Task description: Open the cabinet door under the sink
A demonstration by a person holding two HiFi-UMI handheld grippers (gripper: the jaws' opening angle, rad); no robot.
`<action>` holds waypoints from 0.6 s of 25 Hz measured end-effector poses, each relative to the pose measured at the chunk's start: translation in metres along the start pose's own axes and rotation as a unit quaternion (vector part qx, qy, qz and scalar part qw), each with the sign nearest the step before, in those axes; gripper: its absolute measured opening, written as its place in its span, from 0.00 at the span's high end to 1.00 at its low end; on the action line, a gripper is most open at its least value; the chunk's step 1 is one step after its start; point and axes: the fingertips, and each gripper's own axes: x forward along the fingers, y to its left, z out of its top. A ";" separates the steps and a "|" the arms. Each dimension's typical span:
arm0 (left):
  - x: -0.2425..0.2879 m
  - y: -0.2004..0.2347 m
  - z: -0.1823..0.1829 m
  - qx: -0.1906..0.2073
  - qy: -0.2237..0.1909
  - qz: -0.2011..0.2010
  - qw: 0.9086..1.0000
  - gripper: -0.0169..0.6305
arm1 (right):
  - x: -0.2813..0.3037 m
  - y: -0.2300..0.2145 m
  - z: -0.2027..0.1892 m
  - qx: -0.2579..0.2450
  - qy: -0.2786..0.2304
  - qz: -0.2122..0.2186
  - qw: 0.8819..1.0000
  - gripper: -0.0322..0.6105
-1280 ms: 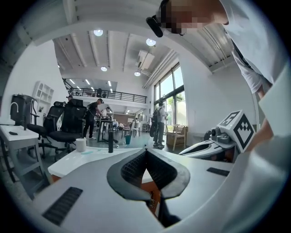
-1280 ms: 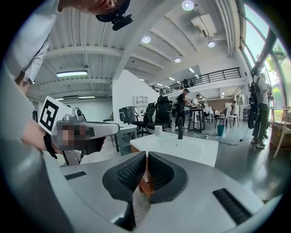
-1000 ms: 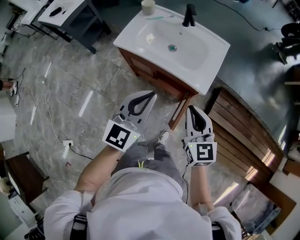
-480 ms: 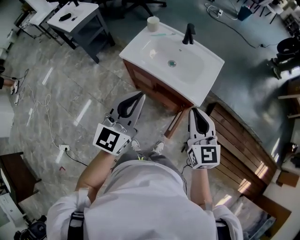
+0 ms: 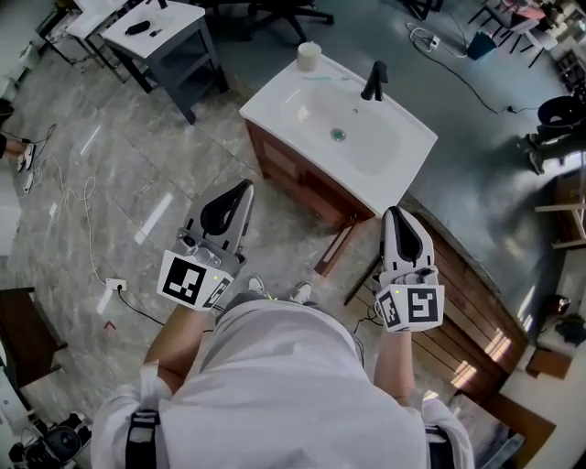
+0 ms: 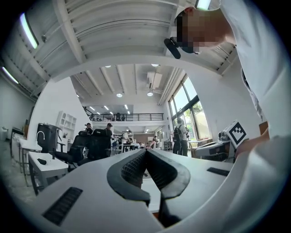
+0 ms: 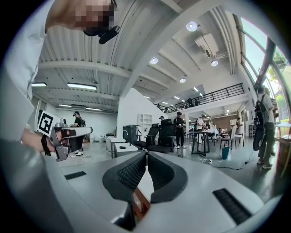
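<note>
We're looking steeply down on the white sink (image 5: 307,110), with a black faucet (image 5: 373,81) at its far rim and a pale cup (image 5: 309,55) on the back corner. Under it is the brown wooden cabinet (image 5: 298,176), and there's its door (image 5: 335,249), swung out from the right front corner. We see it edge-on, and it angles toward our shoes on the marble floor (image 5: 119,174).

Left gripper (image 5: 244,190) hangs out in front of the cabinet, off to the left and apart from the wood. Its own view shows the ribbed pads pressed tip to tip with nothing caught between them. Right gripper (image 5: 397,216) hovers just right of the open door, near it but not touching. Its pads are closed tip to tip as well and hold nothing; below the tips its camera catches only a sliver of white basin and brown cabinet.

A slatted wooden platform (image 5: 481,275) lies to our right beside the vanity. A grey table (image 5: 160,27) stands well off at the upper left.
</note>
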 end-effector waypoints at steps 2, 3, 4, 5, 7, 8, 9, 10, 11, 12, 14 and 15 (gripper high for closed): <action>-0.003 0.005 0.005 0.000 -0.004 0.009 1.000 0.95 | 0.000 0.000 0.000 0.004 0.000 0.000 1.000 0.89; -0.004 0.008 0.007 0.001 -0.005 0.012 1.000 0.95 | 0.000 0.001 0.000 0.006 0.001 0.000 1.000 0.89; -0.005 0.009 0.008 0.002 -0.007 0.013 1.000 0.95 | 0.001 0.003 0.000 0.008 0.001 0.001 1.000 0.89; -0.006 0.011 0.009 0.004 -0.010 0.014 1.000 0.95 | 0.002 0.004 0.000 0.009 0.000 0.000 1.000 0.89; -0.007 0.014 0.008 0.006 -0.017 0.016 1.000 0.95 | 0.004 0.005 0.002 0.006 -0.005 -0.004 1.000 0.89; -0.008 0.016 0.006 0.004 -0.019 0.019 1.000 0.95 | 0.005 0.006 0.003 0.005 -0.007 -0.007 1.000 0.89; -0.009 0.017 0.005 0.002 -0.020 0.021 1.000 0.95 | 0.006 0.006 0.004 0.004 -0.007 -0.009 1.000 0.89; -0.010 0.018 0.004 0.001 -0.020 0.023 1.000 0.95 | 0.007 0.008 0.005 0.003 -0.007 -0.010 1.000 0.89; -0.012 0.018 0.003 0.001 -0.020 0.023 1.000 0.95 | 0.007 0.011 0.005 0.002 -0.006 -0.010 1.000 0.89; -0.015 0.019 0.002 0.002 -0.020 0.022 1.000 0.95 | 0.008 0.016 0.006 0.000 -0.007 -0.009 1.000 0.89; -0.021 0.022 0.001 0.002 -0.018 0.023 1.000 0.95 | 0.011 0.024 0.009 -0.005 -0.008 -0.005 1.000 0.89; -0.026 0.024 0.000 0.001 -0.017 0.024 1.000 0.95 | 0.011 0.028 0.009 -0.007 -0.008 -0.003 1.000 0.89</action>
